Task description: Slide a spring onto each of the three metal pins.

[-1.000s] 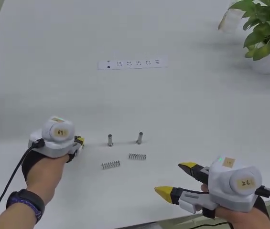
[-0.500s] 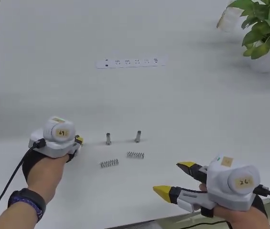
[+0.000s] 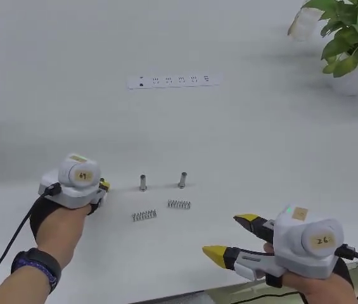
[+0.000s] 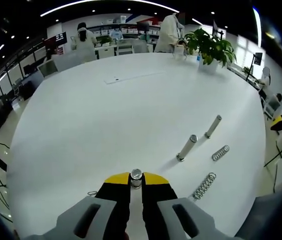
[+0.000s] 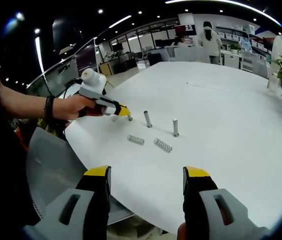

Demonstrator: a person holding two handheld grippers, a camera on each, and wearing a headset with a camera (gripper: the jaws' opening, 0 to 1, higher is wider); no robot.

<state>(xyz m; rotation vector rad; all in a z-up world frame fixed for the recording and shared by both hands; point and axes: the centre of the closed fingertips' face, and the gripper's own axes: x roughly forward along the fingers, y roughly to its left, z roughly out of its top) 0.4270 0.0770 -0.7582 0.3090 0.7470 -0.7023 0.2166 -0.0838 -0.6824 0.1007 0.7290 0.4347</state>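
Springs are shown lying on the table just before two upright pins. A third pin is clamped in the closed left gripper; the right gripper is held wide open, empty.

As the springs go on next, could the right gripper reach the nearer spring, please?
Probably yes: the right gripper is open and empty, and only bare table lies between it and the spring.

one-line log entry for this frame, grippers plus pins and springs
left gripper shut on held pin | right gripper open, empty | middle pin, end pin upright, no spring on either | first spring, second spring loose on table
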